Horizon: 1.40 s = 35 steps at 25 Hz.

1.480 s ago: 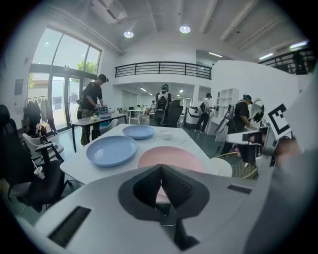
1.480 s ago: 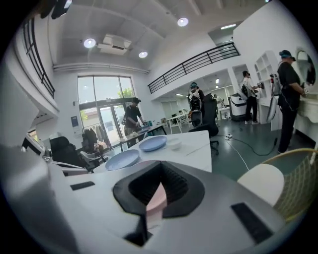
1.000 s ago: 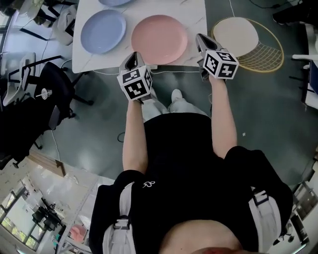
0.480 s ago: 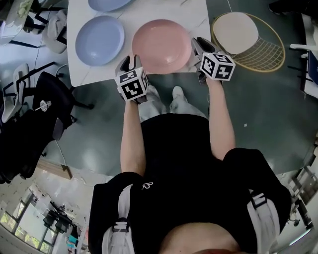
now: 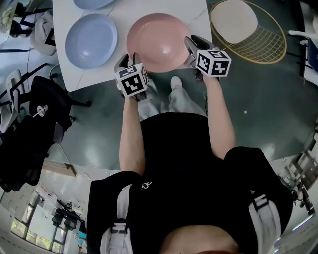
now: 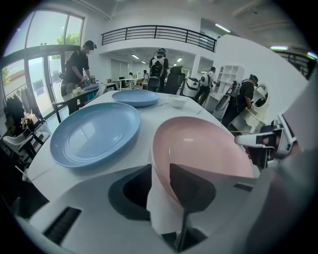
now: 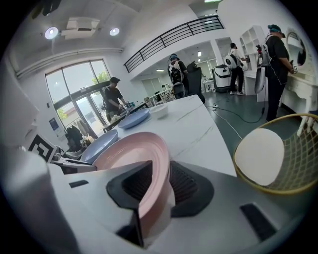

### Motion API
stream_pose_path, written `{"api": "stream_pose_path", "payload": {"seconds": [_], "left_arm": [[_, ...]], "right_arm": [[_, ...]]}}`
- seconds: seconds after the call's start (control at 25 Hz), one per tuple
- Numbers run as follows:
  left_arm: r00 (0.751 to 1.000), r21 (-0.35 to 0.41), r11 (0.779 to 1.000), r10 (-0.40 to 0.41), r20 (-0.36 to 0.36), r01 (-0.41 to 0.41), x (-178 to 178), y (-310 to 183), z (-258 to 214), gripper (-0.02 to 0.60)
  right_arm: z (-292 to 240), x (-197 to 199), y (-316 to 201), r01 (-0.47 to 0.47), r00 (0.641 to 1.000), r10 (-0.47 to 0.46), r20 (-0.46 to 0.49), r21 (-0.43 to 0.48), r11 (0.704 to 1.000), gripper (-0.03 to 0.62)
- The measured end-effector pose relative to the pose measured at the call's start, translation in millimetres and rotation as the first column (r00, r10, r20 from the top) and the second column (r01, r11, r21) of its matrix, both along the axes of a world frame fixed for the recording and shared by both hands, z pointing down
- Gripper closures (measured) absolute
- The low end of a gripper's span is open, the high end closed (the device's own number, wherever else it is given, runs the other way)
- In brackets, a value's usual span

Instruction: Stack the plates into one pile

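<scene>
Round pale-blue plate [image 5: 91, 40]: on the white marble-look table [image 5: 121, 22], left part.
Your left gripper [image 5: 125, 59]: at the table's near edge; jaws opening, rim of the round glossy pink plate [image 5: 156, 42] between them, unclamped.
Pink plate: table's near edge, right part.
Your right gripper [image 5: 191, 45]: table's near-right corner; jaws opening around the same rim.

The nearest plate [image 5: 158, 42] lies at the table's [image 5: 198, 15] near edge before me, a second plate [image 5: 91, 40] left of it, a third plate [image 5: 92, 3] behind that.

Left claw [image 5: 124, 58], right claw [image 5: 192, 42] opening astride plate [image 5: 156, 37].
</scene>
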<state>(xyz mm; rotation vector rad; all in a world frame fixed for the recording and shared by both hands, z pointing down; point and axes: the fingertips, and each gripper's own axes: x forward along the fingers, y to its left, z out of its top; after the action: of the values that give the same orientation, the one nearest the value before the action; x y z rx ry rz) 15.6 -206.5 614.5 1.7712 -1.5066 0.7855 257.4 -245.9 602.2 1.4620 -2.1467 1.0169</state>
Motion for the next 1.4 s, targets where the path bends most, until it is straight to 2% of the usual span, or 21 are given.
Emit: {"api": "stream_pose_path", "payload": {"seconds": [0.16, 0.24, 0.28, 0.44, 0.76, 1.08, 1.4], "left_arm": [[1.000, -0.026, 1.000, 0.012, 0.012, -0.012, -0.4, -3.0, 10.7, 0.464], [0.999, -0.032, 0.999, 0.011, 0.036, -0.009, 2.1, -4.4, 9.2, 0.471], [0.999, -0.027, 1.000, 0.007, 0.042, -0.006, 3.8, -6.7, 6.6, 0.472], [1.000, 0.016, 1.000, -0.005, 0.029, 0.004, 4.8, -17.6, -7.5, 0.485], [0.996, 0.097, 0.993, -0.076, 0.039, 0.072, -22.1, -43.1, -40.2, 0.492], [0.982, 0.152, 0.974, -0.180, 0.057, 0.170, -77.5, -54.2, -67.6, 0.495], [0.945, 0.182, 0.940, -0.311, 0.101, 0.289, -172.8, -48.2, -78.5, 0.495]], "right_arm": [[9.6, -4.7, -3.4, -0.020, 1.000, 0.020, -0.013, -0.030, 0.999, 0.486], [11.0, 1.7, -4.7, -0.051, 0.998, 0.050, -0.028, -0.049, 0.997, 0.529], [10.9, 5.7, -5.7, -0.067, 0.997, 0.065, -0.034, -0.058, 0.996, 0.559], [3.7, 9.7, -11.8, -0.090, 0.996, 0.089, -0.028, -0.053, 0.995, 0.560], [-18.1, -18.7, -44.3, -0.039, 0.999, 0.039, -0.008, -0.007, 0.999, 0.557], [-37.0, -78.5, -75.5, 0.057, 0.998, -0.058, 0.023, 0.028, 0.998, 0.554], [-46.6, -184.7, -102.2, 0.189, 0.981, -0.191, 0.043, 0.056, 0.980, 0.554]]}}
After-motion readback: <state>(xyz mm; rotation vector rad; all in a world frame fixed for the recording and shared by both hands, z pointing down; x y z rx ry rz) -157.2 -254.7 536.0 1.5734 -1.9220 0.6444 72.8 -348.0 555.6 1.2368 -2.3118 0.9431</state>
